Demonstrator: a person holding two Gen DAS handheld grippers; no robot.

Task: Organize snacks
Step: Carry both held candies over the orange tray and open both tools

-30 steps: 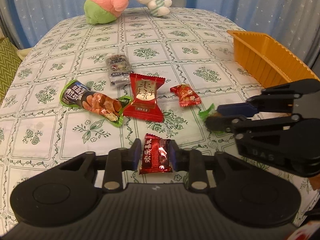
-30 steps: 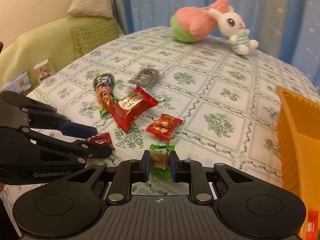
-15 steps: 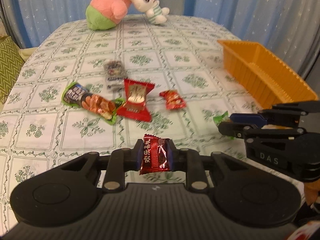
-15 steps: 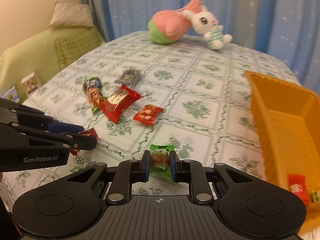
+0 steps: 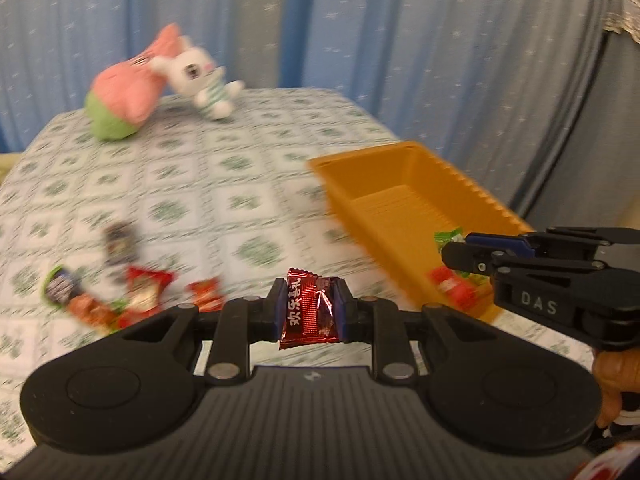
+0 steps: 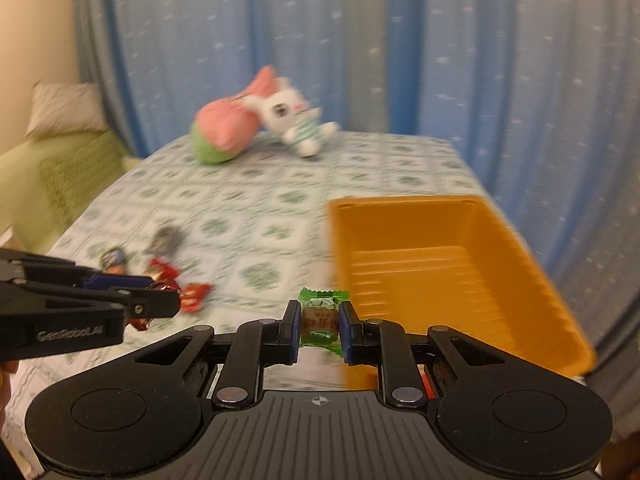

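My left gripper (image 5: 308,312) is shut on a dark red candy packet (image 5: 309,310) and holds it in the air, left of the orange tray (image 5: 404,184). My right gripper (image 6: 320,326) is shut on a green-wrapped candy (image 6: 322,318) and hangs at the near left corner of the orange tray (image 6: 440,248). In the left wrist view the right gripper (image 5: 460,254) is over the tray's near end, where red and green snacks (image 5: 456,292) lie. Several snacks (image 5: 132,296) lie blurred on the tablecloth at the left.
A pink and green plush (image 5: 124,92) and a white rabbit plush (image 5: 200,76) sit at the table's far end. Blue curtains hang behind. A green sofa with a pillow (image 6: 64,108) stands to the left. The patterned tablecloth (image 5: 224,168) covers the table.
Both grippers have risen and swung right toward the orange tray, each holding its candy. The right gripper has come over the tray's near end. The views are blurred by the motion.
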